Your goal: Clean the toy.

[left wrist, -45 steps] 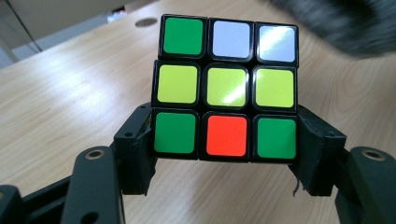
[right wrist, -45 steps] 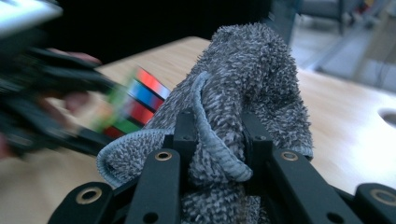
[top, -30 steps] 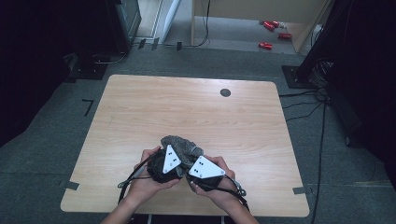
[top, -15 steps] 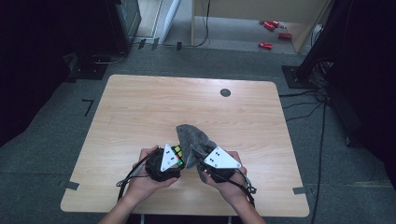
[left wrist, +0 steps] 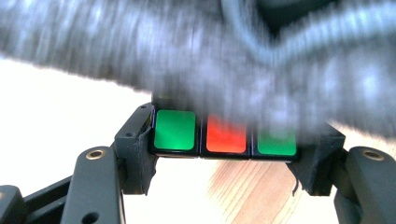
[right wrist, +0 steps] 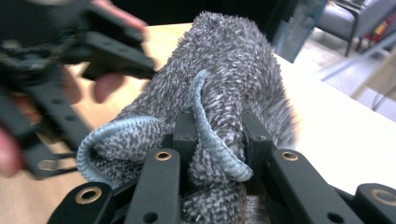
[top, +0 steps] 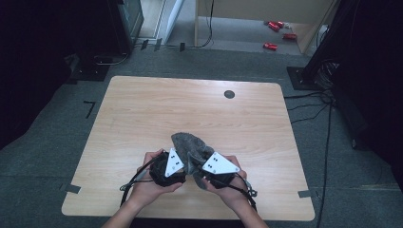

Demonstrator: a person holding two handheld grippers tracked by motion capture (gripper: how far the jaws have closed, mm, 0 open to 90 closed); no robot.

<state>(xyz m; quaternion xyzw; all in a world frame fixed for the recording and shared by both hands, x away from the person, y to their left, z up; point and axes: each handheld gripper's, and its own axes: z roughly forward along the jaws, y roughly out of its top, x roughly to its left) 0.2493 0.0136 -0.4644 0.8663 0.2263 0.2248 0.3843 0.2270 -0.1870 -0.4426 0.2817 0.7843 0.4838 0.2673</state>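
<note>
Grey cloth (right wrist: 233,88), pinched by the right gripper (right wrist: 215,140), may snag and tug the cube (left wrist: 224,135) from the left gripper (left wrist: 224,154), clamped on it.

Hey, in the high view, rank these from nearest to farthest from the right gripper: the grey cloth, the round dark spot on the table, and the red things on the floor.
Measured from the right gripper:
1. Grey cloth: clamped in its jaws, at the table's near middle.
2. Round dark spot: on the table's far edge, slightly right.
3. Red things: on the floor beyond the table, far right.
</note>
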